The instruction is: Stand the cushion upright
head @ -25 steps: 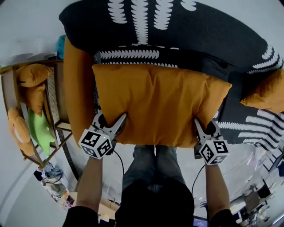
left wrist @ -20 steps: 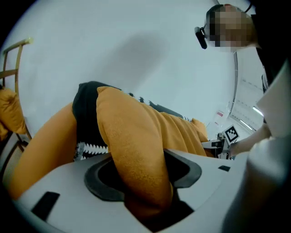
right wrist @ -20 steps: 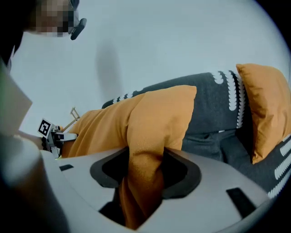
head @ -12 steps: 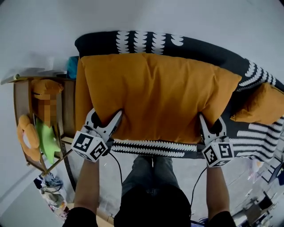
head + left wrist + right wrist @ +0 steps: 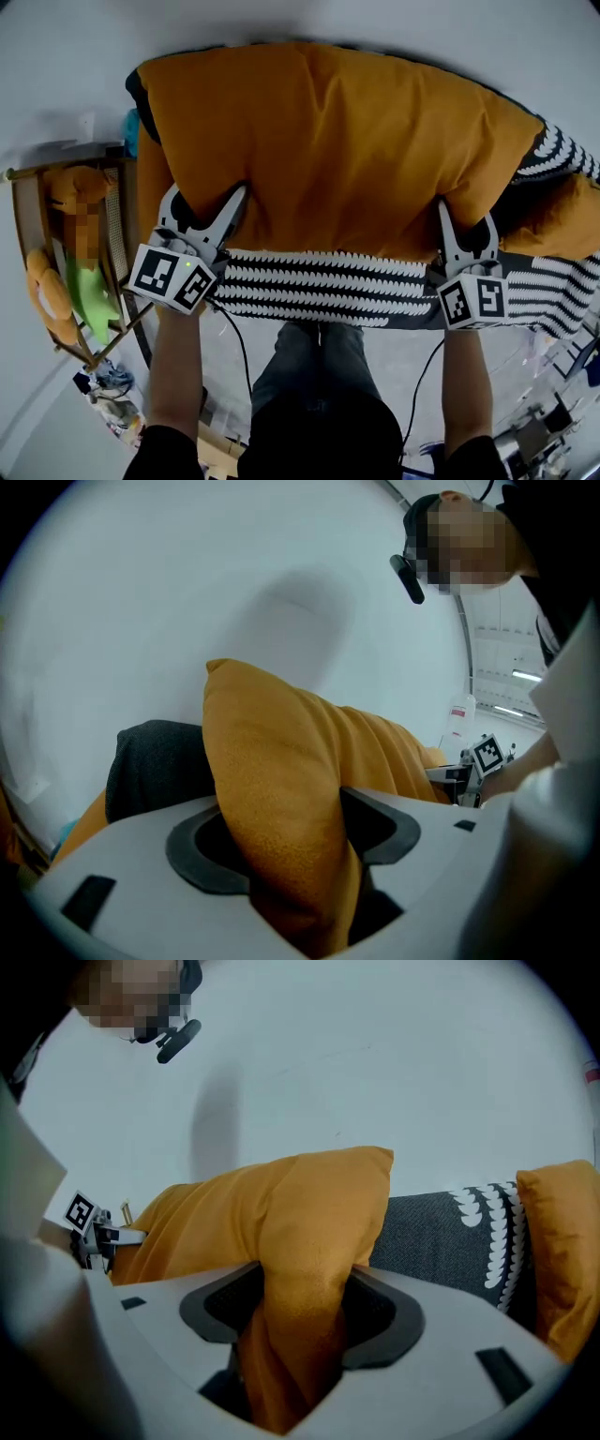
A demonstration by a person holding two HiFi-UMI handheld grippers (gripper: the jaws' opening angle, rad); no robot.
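Note:
A large orange cushion (image 5: 328, 141) stands tilted up over the black sofa (image 5: 328, 286) with white leaf print, and it hides most of the backrest. My left gripper (image 5: 206, 194) is shut on the cushion's lower left edge, where the fabric (image 5: 281, 752) bulges between the dark pads. My right gripper (image 5: 466, 217) is shut on the lower right edge, with a fold (image 5: 300, 1204) pinched between its pads. Both pairs of jaws have just been opening a little, with the cushion still pressed between them.
A second orange cushion (image 5: 572, 225) lies at the sofa's right end. A wooden shelf (image 5: 112, 234) with plush toys stands left of the sofa. Behind the sofa is a plain white wall (image 5: 56, 56). The person's legs (image 5: 319, 366) are below the seat's front edge.
The cushion has swung from lying flat on the seat to leaning up against the backrest. Both grippers rose and went forward with it, and the striped seat shows beneath.

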